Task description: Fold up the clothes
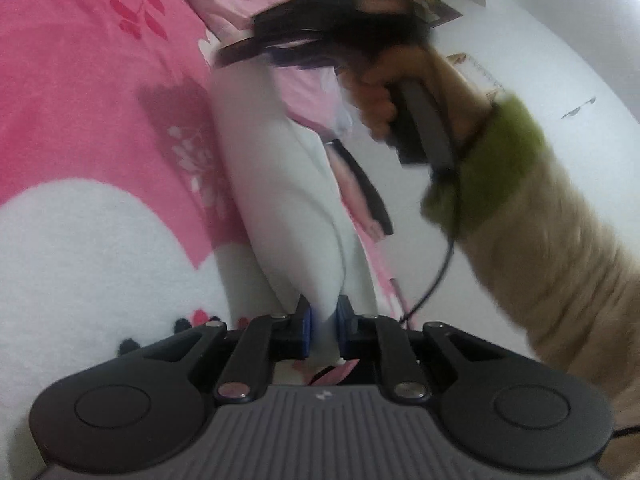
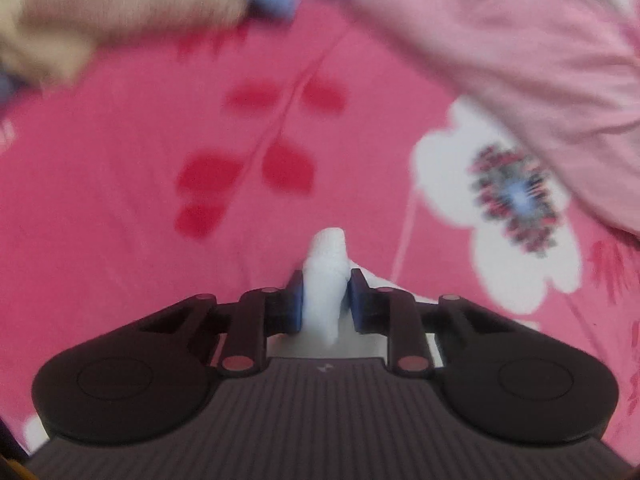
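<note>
Closest to the left wrist cam, the left gripper point(image 1: 323, 326) is pinched down on a fold of the white garment point(image 1: 280, 184), blue pads point(image 1: 306, 326) nearly together with just the bunched cloth between them. From there the white fabric stretches away in a long hanging band, lifted off the pink floral blanket point(image 1: 80, 120) and throwing a shadow on it. A dark strap or trim point(image 1: 366, 188) with a bit of pink lining runs along its right edge.

Further out along the same cloth, the right gripper point(image 1: 320, 28) shows up pretty blurry, held by a hand point(image 1: 384, 92) wrapped around the dark handle, with an olive cuff point(image 1: 492, 168) and a beige knit sleeve point(image 1: 560, 280) behind it. A thin black cable dangles from the handle.

Right wrist cam says the same up close: that gripper point(image 2: 325, 300) is clamped on a wad of the white garment point(image 2: 324, 280), which pokes up past the fingertips, jaws only open as wide as the cloth is thick. Beyond it is the pink blanket point(image 2: 160, 128) with red leaf prints and a big white flower point(image 2: 516, 208). Farthest off, a rumpled pale pink fabric point(image 2: 520, 48) sits top right and a beige sleeve point(image 2: 100, 8) top left, both too blurry to say much.
</note>
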Available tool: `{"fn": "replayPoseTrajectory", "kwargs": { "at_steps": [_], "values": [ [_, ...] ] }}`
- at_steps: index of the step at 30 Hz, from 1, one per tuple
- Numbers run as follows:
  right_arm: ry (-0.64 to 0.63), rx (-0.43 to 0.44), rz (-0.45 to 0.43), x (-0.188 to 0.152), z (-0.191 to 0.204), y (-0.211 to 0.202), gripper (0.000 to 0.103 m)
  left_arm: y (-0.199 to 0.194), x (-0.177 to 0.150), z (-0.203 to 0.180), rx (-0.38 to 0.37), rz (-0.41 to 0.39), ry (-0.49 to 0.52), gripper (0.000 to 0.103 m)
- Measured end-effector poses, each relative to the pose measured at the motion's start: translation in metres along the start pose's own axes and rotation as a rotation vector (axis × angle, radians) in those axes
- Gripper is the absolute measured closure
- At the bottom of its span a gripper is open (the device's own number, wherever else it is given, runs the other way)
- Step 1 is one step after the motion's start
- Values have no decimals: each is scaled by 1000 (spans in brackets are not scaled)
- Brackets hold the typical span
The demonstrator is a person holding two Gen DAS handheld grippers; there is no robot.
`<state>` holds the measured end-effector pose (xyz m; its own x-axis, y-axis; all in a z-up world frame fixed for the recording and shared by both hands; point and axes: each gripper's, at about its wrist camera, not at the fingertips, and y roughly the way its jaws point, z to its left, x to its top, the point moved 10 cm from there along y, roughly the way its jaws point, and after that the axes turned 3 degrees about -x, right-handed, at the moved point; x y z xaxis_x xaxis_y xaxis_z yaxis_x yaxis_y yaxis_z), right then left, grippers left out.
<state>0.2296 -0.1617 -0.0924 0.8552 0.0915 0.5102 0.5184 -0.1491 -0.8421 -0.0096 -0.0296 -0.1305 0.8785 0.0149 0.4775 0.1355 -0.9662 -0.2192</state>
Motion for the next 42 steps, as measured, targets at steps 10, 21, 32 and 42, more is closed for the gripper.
{"fn": "replayPoseTrajectory", "kwargs": {
  "at_steps": [10,21,32,42],
  "values": [
    [238,88,-147,-15,-12,19,70,-9,2,26,41,26,-24,90],
    [333,201,-269,-85,-33,-61,66,-24,5,20,17,-3,3,68],
    [288,244,-342,-189,-26,-96,68,-58,9,12,243,-55,47,59],
    [871,406,-507,-280,-127,-180,65,-20,3,-50,365,39,499,53]
  ]
}}
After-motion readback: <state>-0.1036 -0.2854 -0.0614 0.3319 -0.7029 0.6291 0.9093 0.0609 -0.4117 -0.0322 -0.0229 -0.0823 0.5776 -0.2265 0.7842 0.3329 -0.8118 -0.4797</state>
